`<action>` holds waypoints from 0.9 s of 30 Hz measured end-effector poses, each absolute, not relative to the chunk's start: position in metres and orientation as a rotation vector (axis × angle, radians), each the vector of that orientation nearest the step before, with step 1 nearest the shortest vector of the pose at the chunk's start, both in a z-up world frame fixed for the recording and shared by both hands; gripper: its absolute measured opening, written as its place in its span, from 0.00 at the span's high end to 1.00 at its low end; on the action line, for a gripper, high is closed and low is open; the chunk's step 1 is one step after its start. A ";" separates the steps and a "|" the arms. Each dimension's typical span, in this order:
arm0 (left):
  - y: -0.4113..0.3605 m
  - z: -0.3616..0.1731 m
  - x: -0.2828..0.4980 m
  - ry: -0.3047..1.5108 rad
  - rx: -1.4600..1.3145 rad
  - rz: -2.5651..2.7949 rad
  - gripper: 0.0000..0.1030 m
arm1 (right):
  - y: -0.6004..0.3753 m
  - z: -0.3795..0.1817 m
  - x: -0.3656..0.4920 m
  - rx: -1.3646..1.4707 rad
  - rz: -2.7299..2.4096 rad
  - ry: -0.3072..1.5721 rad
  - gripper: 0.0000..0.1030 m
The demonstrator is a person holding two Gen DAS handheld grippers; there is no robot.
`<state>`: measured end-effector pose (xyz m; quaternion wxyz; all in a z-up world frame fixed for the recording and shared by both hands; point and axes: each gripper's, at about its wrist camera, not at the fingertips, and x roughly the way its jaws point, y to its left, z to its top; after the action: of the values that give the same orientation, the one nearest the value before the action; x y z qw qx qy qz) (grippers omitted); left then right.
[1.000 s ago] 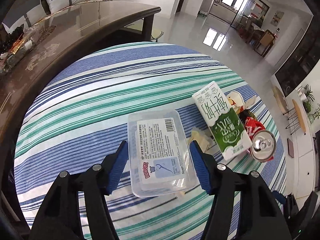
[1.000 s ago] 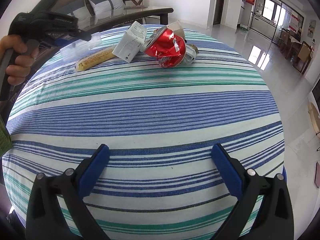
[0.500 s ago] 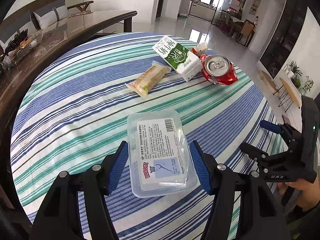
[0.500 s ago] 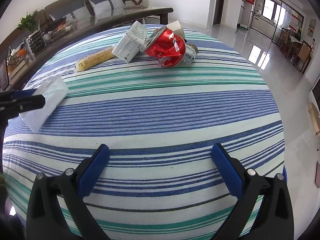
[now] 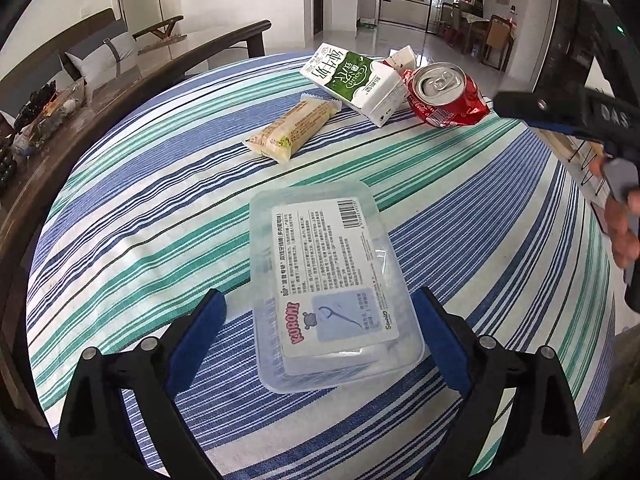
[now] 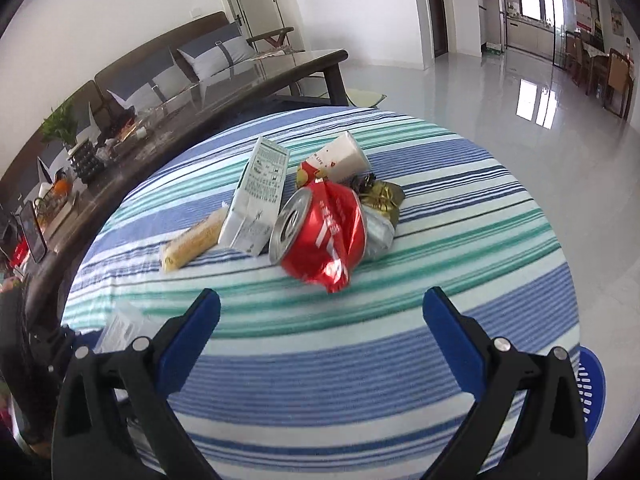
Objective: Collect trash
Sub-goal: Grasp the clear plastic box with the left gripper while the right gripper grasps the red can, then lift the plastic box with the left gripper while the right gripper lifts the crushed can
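Observation:
A clear plastic floss-pick box (image 5: 324,280) with a white label lies flat on the striped tablecloth (image 5: 120,240). My left gripper (image 5: 318,300) straddles its near half with its jaws opening. Both blue pads stand clear of the box's sides. In the right wrist view only a corner of the box (image 6: 124,326) shows, at the lower left. My right gripper (image 6: 322,299) is open and empty and points at the trash pile beyond it: a crushed red can (image 6: 324,236), a milk carton (image 6: 256,200), a yellow snack wrapper (image 6: 192,244), a paper cup (image 6: 340,158) and a gold wrapper (image 6: 382,198).
A long dark table (image 6: 240,84) carrying a plant and small items runs along the far left, with a cushioned sofa (image 6: 208,52) behind it. A blue perforated plastic thing (image 6: 590,384) sits below the table's right edge. A hand (image 5: 624,232) grips the right tool's handle.
My left gripper's jaws have spread and let go of the box, which now rests on the cloth. My right gripper has moved in toward the trash pile, which now looks much nearer.

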<state>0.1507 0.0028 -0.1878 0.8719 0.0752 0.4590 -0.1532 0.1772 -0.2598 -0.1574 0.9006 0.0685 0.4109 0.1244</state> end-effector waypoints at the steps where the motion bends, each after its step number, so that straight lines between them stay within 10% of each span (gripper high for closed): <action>1: 0.004 -0.188 0.152 0.962 0.151 -0.322 0.06 | -0.260 -0.159 0.185 0.157 0.253 0.855 0.05; 5: 0.004 -0.187 0.151 0.967 0.153 -0.327 0.05 | -0.256 -0.167 0.207 0.180 0.234 0.872 0.15; 10: 0.005 -0.187 0.152 0.968 0.151 -0.331 0.05 | -0.247 -0.166 0.202 0.177 0.223 0.834 0.58; 27: 0.005 -0.187 0.153 0.968 0.151 -0.331 0.05 | -0.219 -0.173 0.094 -0.154 0.262 0.808 0.67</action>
<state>0.1525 0.0047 -0.1873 0.8694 0.0723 0.4626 -0.1581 0.0935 -0.2187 -0.1735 0.9083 -0.0744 0.3916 0.1267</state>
